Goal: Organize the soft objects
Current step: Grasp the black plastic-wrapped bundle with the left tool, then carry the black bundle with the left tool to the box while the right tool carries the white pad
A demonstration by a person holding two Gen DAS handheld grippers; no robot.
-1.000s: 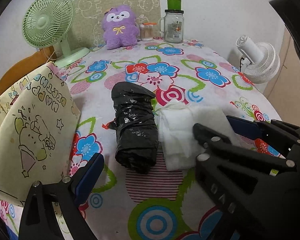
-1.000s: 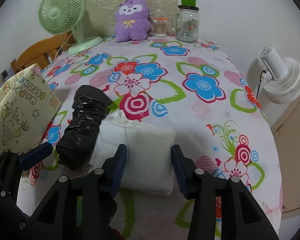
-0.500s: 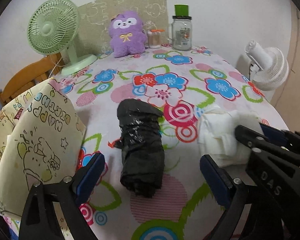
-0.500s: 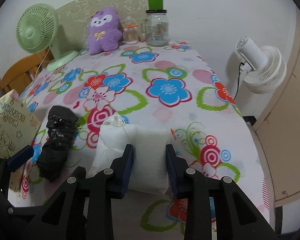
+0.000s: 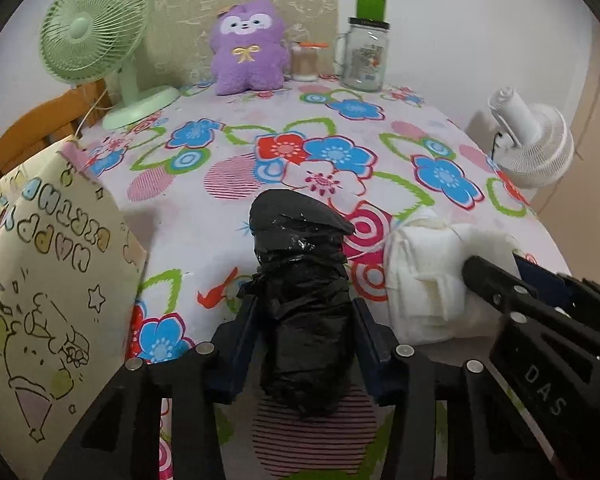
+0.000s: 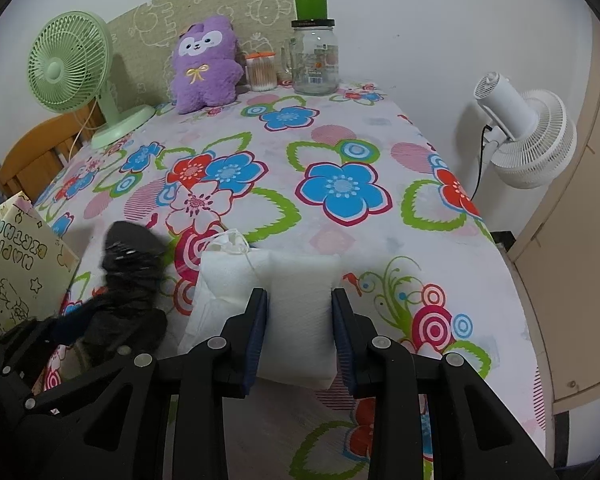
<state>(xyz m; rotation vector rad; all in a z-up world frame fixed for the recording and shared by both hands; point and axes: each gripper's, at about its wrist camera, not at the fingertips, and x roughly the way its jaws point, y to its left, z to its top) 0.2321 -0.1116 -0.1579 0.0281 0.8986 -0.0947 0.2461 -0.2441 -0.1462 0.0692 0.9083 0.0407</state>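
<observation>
A black plastic-wrapped roll (image 5: 300, 300) lies lengthwise on the flowered tablecloth (image 5: 228, 216). My left gripper (image 5: 302, 344) is shut on its near part, blue pads pressing both sides. The roll also shows blurred in the right wrist view (image 6: 130, 280). A white soft pad bundle (image 6: 276, 312) is squeezed between the pads of my right gripper (image 6: 300, 336) and held just right of the roll. The bundle (image 5: 428, 276) and the right gripper's black frame show at the right of the left wrist view. A purple plush toy (image 5: 246, 48) sits at the table's back.
A cream "Happy Birthday" paper bag (image 5: 40, 292) stands at the left edge. A green desk fan (image 5: 96, 36), a cotton swab jar (image 5: 306, 62) and a glass jar with green lid (image 5: 366, 56) stand at the back. A white fan (image 5: 532, 140) stands off the right edge.
My left gripper has moved in and closed on the black roll. My right gripper closed on the white bundle and shifted it right, away from the roll.
</observation>
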